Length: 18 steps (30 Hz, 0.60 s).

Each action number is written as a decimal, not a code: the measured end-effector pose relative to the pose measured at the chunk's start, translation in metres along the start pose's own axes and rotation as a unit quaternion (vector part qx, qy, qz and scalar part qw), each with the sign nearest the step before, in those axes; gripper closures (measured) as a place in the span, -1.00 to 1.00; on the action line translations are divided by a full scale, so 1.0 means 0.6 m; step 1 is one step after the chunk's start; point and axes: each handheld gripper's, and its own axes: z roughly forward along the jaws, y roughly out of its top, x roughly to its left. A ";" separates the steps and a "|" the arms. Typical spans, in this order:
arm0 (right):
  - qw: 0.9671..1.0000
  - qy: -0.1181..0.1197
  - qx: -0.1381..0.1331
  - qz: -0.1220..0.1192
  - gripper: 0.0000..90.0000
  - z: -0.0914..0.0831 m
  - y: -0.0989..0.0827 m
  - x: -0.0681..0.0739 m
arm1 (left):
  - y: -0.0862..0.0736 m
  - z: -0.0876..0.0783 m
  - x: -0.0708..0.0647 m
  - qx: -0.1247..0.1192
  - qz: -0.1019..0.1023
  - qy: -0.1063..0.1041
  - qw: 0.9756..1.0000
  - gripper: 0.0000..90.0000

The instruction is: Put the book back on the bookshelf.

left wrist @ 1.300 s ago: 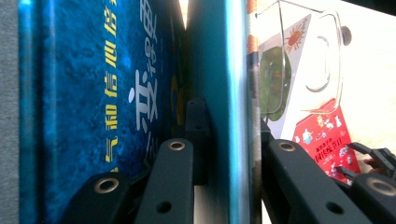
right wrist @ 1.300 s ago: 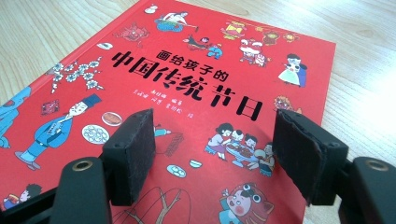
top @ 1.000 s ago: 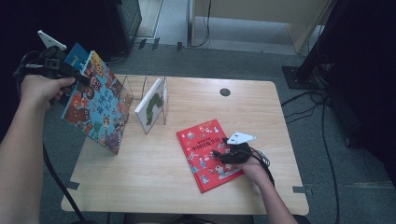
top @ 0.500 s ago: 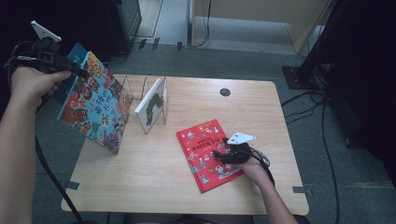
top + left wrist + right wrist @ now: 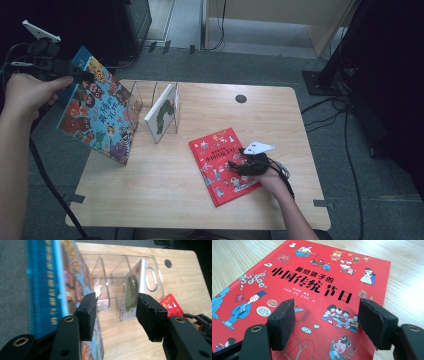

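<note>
Blue picture book [image 5: 42, 287] blurred, cut off at the top edge of the left gripper view; red book's [image 5: 312, 302] near corners run past the frame.

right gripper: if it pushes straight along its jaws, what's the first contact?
Most likely the red picture book lying flat on the table. The right gripper, jaws open, angles down over its cover with nothing between them; exact depth is unclear.

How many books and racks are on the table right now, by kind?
Books: 3 – the blue book leaning at the table's left edge, the white book standing in the rack, the red book lying flat.
Clear racks: 1 – the clear acrylic rack.
Total: 4
</note>
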 end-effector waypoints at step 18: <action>1.000 0.007 0.009 0.012 -0.29 -0.006 0.002 -0.003 | -0.062 0.053 -0.057 0.000 0.046 -0.010 0.999 0.06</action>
